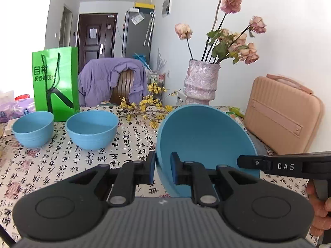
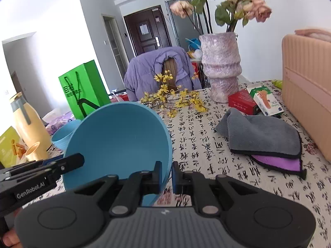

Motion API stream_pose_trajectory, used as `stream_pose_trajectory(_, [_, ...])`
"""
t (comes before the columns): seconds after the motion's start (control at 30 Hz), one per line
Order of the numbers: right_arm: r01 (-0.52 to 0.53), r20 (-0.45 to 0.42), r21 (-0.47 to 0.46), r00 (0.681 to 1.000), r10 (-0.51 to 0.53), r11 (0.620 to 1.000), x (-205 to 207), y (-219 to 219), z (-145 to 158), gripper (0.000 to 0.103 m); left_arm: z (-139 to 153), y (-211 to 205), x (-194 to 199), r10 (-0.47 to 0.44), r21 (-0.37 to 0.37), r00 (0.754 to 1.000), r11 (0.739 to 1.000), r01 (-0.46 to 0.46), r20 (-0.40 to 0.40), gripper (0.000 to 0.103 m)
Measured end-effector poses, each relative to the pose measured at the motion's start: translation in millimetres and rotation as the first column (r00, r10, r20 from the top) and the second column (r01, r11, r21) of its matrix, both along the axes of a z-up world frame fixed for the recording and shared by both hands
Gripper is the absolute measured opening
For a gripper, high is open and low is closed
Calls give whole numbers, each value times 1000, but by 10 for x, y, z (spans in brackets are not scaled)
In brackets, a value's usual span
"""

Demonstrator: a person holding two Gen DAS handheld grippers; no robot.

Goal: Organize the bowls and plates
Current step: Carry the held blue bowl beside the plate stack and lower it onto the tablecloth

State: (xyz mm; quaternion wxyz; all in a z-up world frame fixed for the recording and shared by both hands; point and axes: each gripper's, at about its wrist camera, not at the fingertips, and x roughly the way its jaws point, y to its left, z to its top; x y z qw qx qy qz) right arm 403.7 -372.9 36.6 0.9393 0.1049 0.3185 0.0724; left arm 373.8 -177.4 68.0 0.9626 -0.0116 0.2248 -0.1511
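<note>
Above the desk (image 1: 86,161), both grippers' jaws clamp the tilted, empty large blue bowl (image 1: 204,136) by its rim: left gripper (image 1: 163,169), right gripper (image 2: 166,175). Two small blue bowls (image 1: 33,128) stand empty.

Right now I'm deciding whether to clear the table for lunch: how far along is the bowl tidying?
Nothing looks stacked yet. In hand: the large blue bowl is lifted and tilted, its rim pinched on opposite sides by the left gripper and right gripper. Left to do: two smaller blue bowls sit apart on the tablecloth. No plates are visible.
</note>
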Motion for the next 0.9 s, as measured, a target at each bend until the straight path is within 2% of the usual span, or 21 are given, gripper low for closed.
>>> stream_pose_trajectory(0.47, [-1,84,-11,996,2,1000,-962,196,88,10,33,148,-919,24,-23,997,999,-23,67,16])
stream_pose_trajectory(0.9, [-8,117,-7,993,9,1000,-1634,342,33,10,-91,344,-1570,40,-58,998,998,-37,49,16])
